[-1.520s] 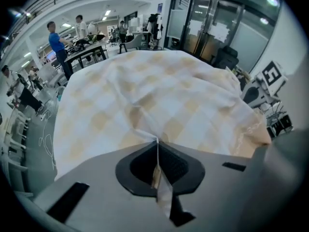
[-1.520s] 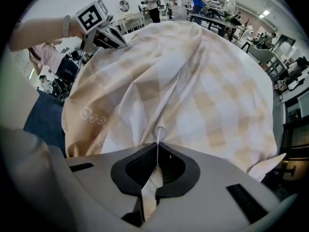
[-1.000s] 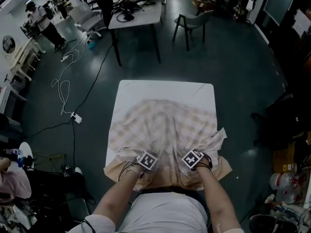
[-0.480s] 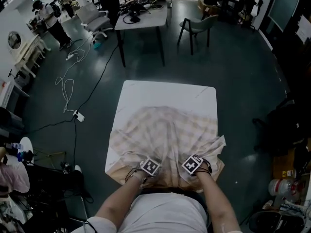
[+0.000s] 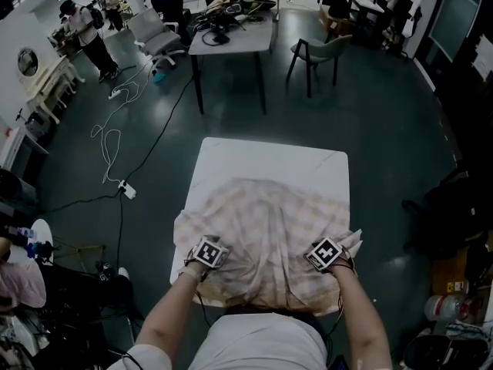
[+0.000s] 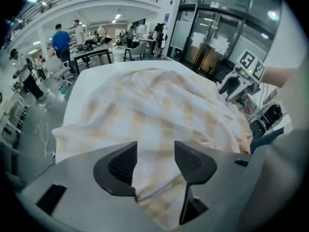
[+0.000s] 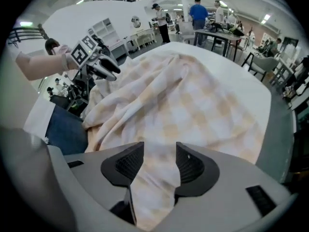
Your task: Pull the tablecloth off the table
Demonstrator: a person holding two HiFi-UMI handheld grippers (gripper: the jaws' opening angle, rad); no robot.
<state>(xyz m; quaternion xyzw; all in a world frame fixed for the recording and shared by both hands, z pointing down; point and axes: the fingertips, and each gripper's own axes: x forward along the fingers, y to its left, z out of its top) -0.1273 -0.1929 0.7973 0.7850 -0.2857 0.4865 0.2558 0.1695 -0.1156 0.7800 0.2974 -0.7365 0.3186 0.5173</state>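
An open-plan lab (or workshop): cluttered workbench (image 5: 231, 38), cables (image 5: 102, 141) trailing across the floor (image 5: 370, 122), swivel chair (image 5: 154, 31).

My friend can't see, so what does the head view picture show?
From above, a person holds the left gripper and right gripper at a crumpled checked tablecloth bunched at the near end of a white table. Their fingers have just been opening, with cloth between them.

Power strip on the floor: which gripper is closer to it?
Left. The left gripper is at the tablecloth edge nearest the power strip; the right gripper is across the tablecloth, farther. Both grippers' jaws just opened, tablecloth between them.
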